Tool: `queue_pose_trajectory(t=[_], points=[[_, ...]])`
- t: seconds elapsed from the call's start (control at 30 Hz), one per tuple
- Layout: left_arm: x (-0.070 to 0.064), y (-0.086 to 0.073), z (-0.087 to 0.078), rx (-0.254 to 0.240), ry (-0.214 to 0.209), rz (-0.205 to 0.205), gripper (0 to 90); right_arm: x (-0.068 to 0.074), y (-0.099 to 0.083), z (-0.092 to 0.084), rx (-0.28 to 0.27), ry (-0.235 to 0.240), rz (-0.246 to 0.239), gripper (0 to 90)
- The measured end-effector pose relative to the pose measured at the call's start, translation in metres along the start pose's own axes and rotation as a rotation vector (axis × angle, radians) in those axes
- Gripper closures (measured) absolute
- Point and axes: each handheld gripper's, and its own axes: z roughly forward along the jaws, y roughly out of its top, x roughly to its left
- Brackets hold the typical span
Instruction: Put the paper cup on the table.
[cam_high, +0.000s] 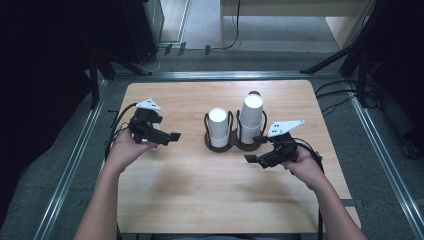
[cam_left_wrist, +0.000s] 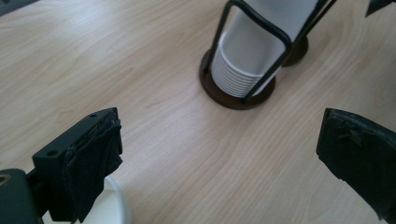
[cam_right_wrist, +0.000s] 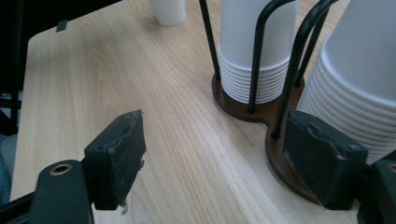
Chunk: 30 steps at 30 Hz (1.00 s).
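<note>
Paper cups stand upside down in two white stacks in a dark wire cup holder (cam_high: 227, 143) near the middle of the tabletop (cam_high: 200, 200), a little nearer the far edge than the near one. The left stack (cam_high: 218, 127) is the shorter; the right stack (cam_high: 250, 119) rises well above it. Black wire loops run up beside each stack from the holder's round brown base. In the right gripper view the stacked rims show as close rings at the foot of both stacks (cam_right_wrist: 254, 56), and no writing, label or brand mark can be read on the cups or the holder.

A single white cup (cam_right_wrist: 168, 10) stands apart, toward the left edge of the tabletop; in the left gripper view its rim (cam_left_wrist: 112, 205) shows just beside the left gripper's near jaw.

The left gripper (cam_high: 167, 136), held in a hand left of the holder, is released, its jaws spread wide with bare wood between them. The right gripper (cam_high: 256, 158), just in front of the holder's right side, is likewise released and grasps nothing; one of its jaws lies close beside the base under the taller stack.
</note>
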Motion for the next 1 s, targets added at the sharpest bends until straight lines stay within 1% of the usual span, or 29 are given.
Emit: queue_pose_trajectory(t=[0.07, 0.13, 0.2, 0.3, 0.33, 0.47, 0.5, 0.57, 0.63, 0.7, 0.9, 1.0], points=[[-0.005, 0.001, 0.001, -0.001, -0.014, 0.009, 0.4, 0.0, 0.0, 0.0, 0.0, -0.013, -0.001, 21.7], [-0.011, 0.001, 0.002, -0.006, -0.018, 0.02, 0.4, -0.001, 0.0, -0.001, -0.003, -0.023, -0.002, 21.7], [-0.016, 0.001, 0.001, -0.021, -0.043, 0.032, 0.5, 0.0, 0.0, -0.001, -0.004, -0.027, -0.007, 21.7], [-0.024, 0.001, 0.001, -0.028, -0.042, 0.049, 0.5, 0.0, 0.0, -0.002, -0.009, -0.032, -0.012, 21.7], [-0.027, 0.001, 0.002, -0.034, -0.051, 0.055, 0.5, 0.0, 0.0, -0.002, -0.01, -0.033, -0.015, 21.7], [-0.036, 0.001, 0.009, -0.051, -0.075, 0.06, 0.5, 0.001, 0.0, -0.002, -0.008, -0.039, -0.017, 21.7], [-0.039, 0.001, 0.011, -0.053, -0.081, 0.056, 0.5, 0.001, 0.0, -0.002, -0.01, -0.039, -0.02, 21.7], [-0.043, 0.003, 0.015, -0.037, -0.08, 0.065, 0.5, 0.001, 0.0, -0.002, -0.008, -0.039, -0.022, 21.7], [-0.048, 0.005, 0.019, -0.021, -0.071, 0.064, 0.5, 0.001, 0.0, -0.002, -0.007, -0.043, -0.023, 21.7], [-0.052, 0.006, 0.022, -0.027, -0.082, 0.065, 0.5, 0.001, 0.0, -0.002, -0.007, -0.049, -0.028, 21.7], [-0.065, 0.006, 0.031, -0.049, -0.091, 0.085, 0.5, 0.003, 0.0, 0.0, -0.005, -0.056, -0.03, 21.7], [-0.072, 0.007, 0.037, -0.036, -0.107, 0.095, 0.5, 0.004, 0.0, 0.0, -0.002, -0.057, -0.034, 21.7]])
